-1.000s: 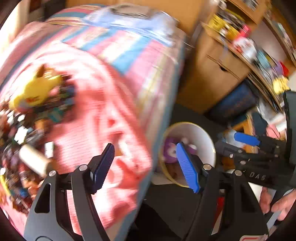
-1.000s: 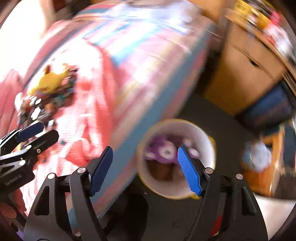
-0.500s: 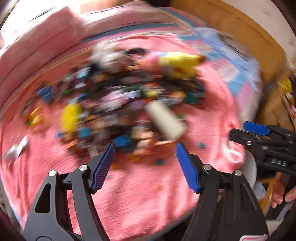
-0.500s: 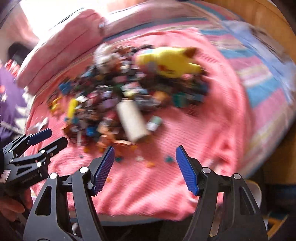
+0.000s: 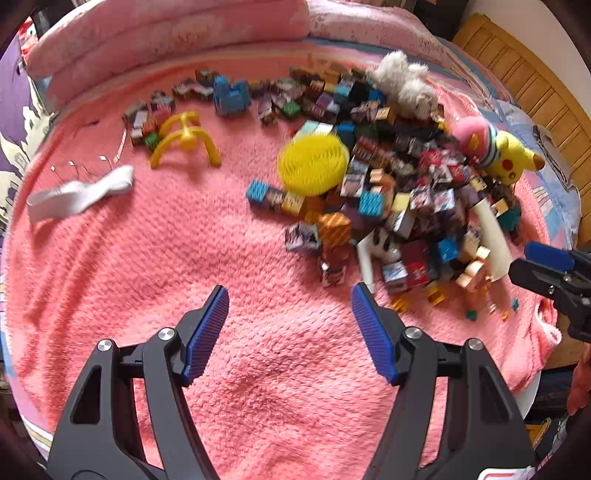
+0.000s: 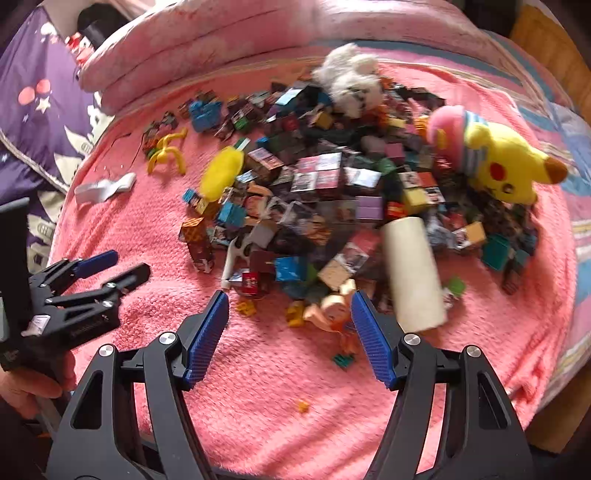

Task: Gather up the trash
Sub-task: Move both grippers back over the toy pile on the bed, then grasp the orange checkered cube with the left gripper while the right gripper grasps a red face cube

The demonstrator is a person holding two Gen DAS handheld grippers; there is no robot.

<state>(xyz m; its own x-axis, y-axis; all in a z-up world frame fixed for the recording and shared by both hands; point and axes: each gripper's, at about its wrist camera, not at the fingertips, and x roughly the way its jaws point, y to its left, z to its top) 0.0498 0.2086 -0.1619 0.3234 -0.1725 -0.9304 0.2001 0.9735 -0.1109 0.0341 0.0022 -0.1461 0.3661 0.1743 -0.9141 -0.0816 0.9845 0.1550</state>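
Observation:
A heap of small printed cubes and toy bits (image 5: 388,177) (image 6: 314,206) covers the pink blanket (image 5: 166,258) (image 6: 295,387). A cream cardboard tube (image 6: 412,273) (image 5: 493,236) lies at the heap's near right edge. A crumpled white strip (image 5: 77,192) (image 6: 105,188) lies apart at the left. My left gripper (image 5: 290,332) hovers open over bare blanket, short of the heap. My right gripper (image 6: 290,330) is open just before the heap's near edge, the tube beside its right finger. Each gripper shows in the other's view, the right (image 5: 554,273) and the left (image 6: 92,273).
A yellow plush (image 6: 509,166) (image 5: 511,158), a pink ball (image 6: 448,125) and a white fluffy toy (image 6: 351,81) (image 5: 406,85) rest on the heap. A yellow round brush (image 5: 312,164) and a yellow curved piece (image 5: 184,138) lie nearby. Pink rolled bedding (image 5: 166,33) lines the back. A white bin rim (image 5: 532,391) peeks below right.
Both views have swung from the white bin on the floor up over the bed and onto the toy heap. Both grippers stayed open and empty.

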